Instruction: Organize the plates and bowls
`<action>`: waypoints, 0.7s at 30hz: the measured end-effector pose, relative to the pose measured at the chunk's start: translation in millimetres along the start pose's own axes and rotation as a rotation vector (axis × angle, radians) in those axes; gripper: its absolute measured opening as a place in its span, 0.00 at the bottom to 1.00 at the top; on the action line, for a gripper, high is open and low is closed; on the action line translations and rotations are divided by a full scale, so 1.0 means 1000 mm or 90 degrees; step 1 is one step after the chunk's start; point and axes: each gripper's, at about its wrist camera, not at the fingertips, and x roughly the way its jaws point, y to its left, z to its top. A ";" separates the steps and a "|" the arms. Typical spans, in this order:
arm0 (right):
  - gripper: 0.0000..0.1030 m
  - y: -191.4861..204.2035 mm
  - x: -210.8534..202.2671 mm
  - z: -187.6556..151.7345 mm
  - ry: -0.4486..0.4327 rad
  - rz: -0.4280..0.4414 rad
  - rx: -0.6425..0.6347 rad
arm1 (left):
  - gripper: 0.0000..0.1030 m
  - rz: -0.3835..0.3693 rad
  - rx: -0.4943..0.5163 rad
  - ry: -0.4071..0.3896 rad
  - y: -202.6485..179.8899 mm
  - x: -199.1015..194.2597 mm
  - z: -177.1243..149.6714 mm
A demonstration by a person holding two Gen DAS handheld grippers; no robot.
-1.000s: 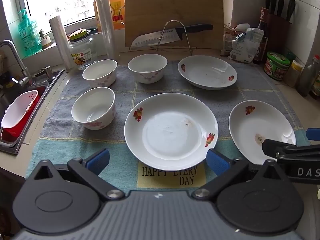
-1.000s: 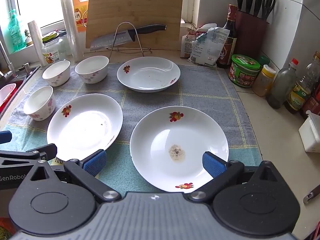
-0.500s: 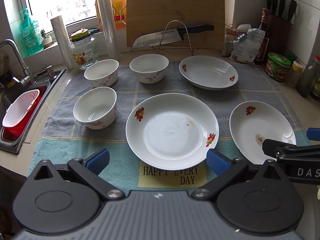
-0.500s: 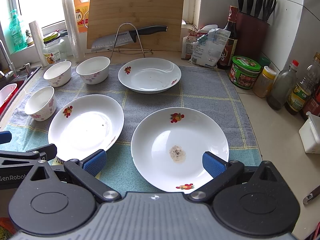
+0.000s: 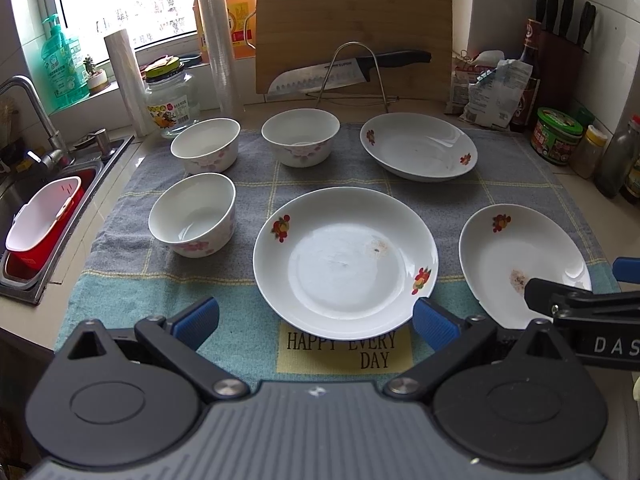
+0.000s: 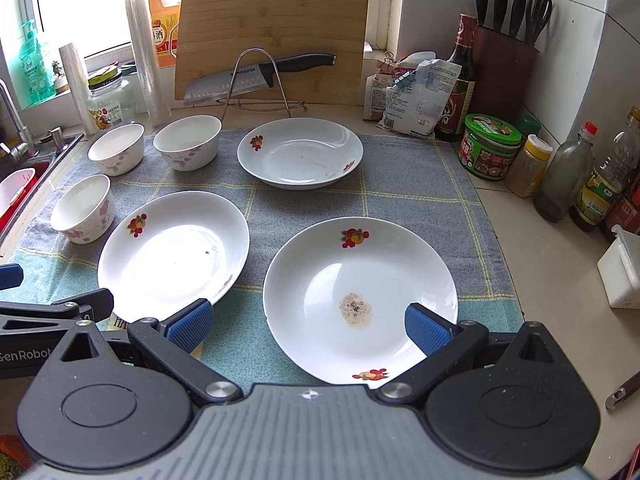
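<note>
Hovering low over the near edge of the counter, the left gripper [image 5: 316,318] had the middle plate [image 5: 346,258] straight ahead of its spread fingers, its near rim lying between the blue pads [image 5: 196,318], while the right gripper [image 6: 306,324], equally wide apart and holding nothing, faced the stained plate [image 6: 360,298] the same way. Each hand was nearer its own plate, and, being round, neither offered a long axis to line up with. A third plate [image 6: 300,152] sat farther back, nearer the right gripper, well apart from both; three bowls [image 5: 194,214] stood in a cluster on the left. All rested on a checked towel [image 5: 256,184] beside the sink [image 5: 40,200], under a window, with bottles [image 6: 560,184] along the tiled right wall.
</note>
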 end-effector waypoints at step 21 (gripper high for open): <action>1.00 0.002 -0.002 0.002 -0.003 -0.002 -0.003 | 0.99 -0.003 -0.007 0.003 0.004 -0.001 0.002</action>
